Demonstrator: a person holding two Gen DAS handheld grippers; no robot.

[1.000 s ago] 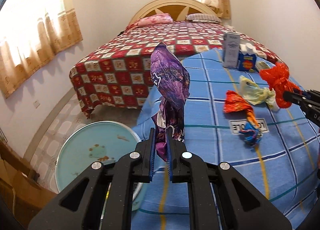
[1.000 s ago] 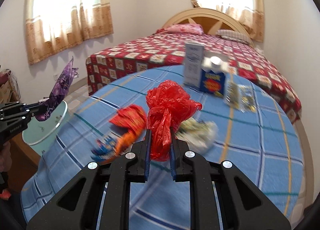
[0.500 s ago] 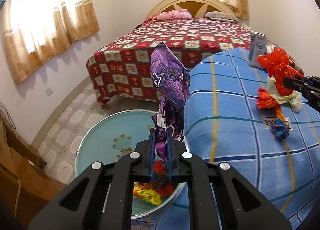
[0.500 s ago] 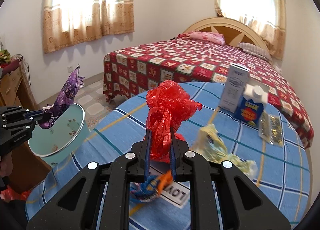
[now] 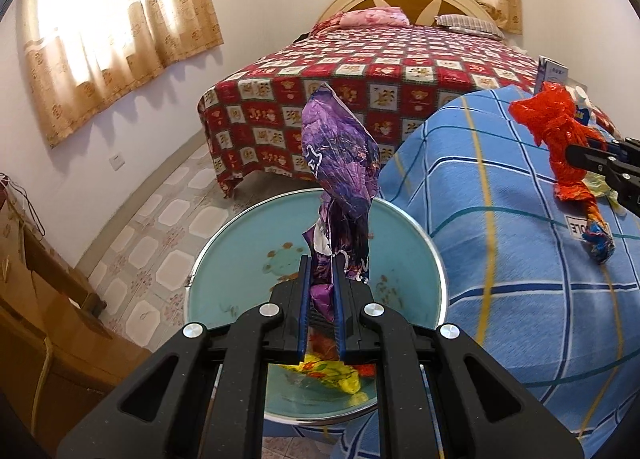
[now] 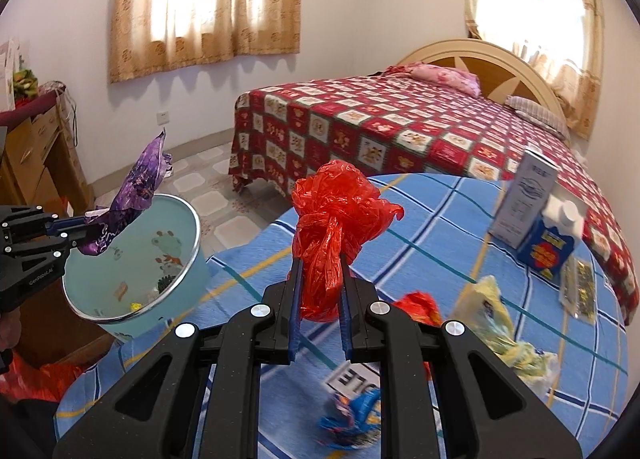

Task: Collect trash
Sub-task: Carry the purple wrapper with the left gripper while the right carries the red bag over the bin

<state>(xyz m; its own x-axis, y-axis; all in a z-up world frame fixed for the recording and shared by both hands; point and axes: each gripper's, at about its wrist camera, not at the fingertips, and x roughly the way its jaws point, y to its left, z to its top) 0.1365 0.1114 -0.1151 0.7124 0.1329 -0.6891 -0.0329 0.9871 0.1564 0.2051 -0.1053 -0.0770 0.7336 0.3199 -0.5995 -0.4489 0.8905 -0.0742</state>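
The crumpled purple foil wrapper (image 5: 340, 175) is glossy, creased and twisted, with white print near its lower part. The knotted red plastic bag (image 6: 334, 227) is thin, translucent and bunched into a ball above a twisted tail.

Legible writing: "GenRobot.AI" on the left gripper (image 6: 86, 233) body; "OLE", upside down, on a white label (image 5: 580, 225) on the blue checked tablecloth (image 5: 500, 259). Print on the white carton (image 6: 524, 199) and blue carton (image 6: 548, 251) is too small to read.

The left gripper (image 5: 322, 271) has both fingers clamped on the wrapper's lower end; the wrapper stands upright above the round light-blue waste bin (image 5: 224, 259). The right gripper (image 6: 320, 271) has both fingers clamped on the bag's tail; the bunched top projects beyond the fingertips, above the tablecloth.
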